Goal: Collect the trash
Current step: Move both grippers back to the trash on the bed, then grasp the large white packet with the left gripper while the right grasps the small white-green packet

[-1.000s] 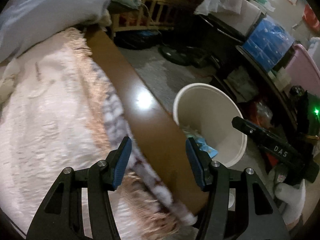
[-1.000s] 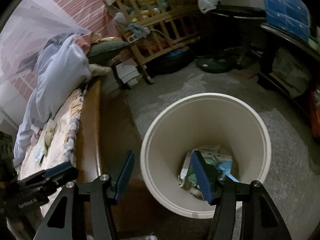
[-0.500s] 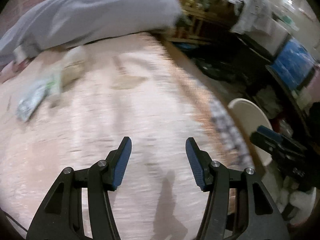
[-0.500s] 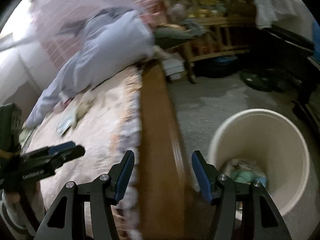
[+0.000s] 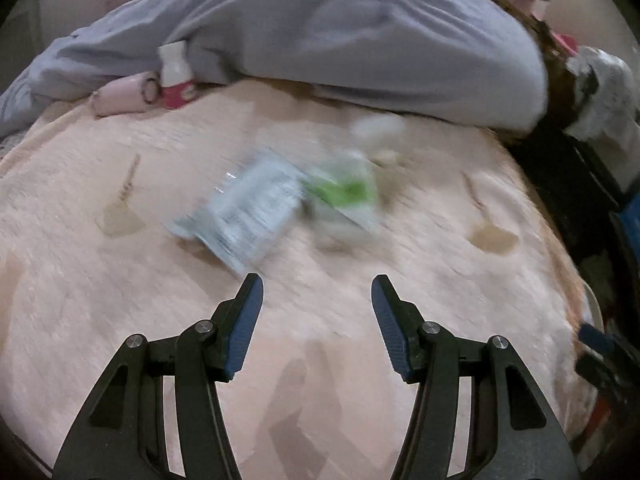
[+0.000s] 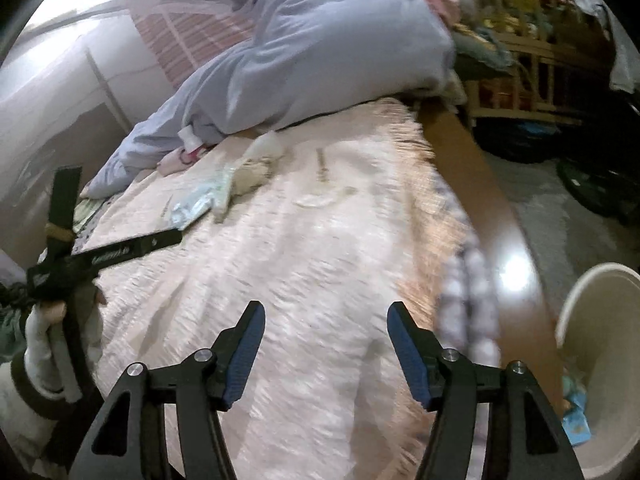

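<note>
Both grippers hang over a pink bed [image 5: 400,360], jaws parted and holding nothing. The left gripper [image 5: 317,294] points at 2 blurred wrappers [image 5: 244,208], lying just ahead of it. The right gripper [image 6: 325,322] has just been widening its jaws; the bin [image 6: 600,344] stands beside the bed.

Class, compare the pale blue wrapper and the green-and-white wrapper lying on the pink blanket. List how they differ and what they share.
The pale blue wrapper is blue-grey with dark print; the green-and-white wrapper carries a bright green patch. In the left wrist view the blue wrapper lies to the left, nearer the left gripper; the green one lies to the right. The blue wrapper looks larger. Both lie loose on the pink blanket, side by side, blurred, and neither is gripped.
</note>
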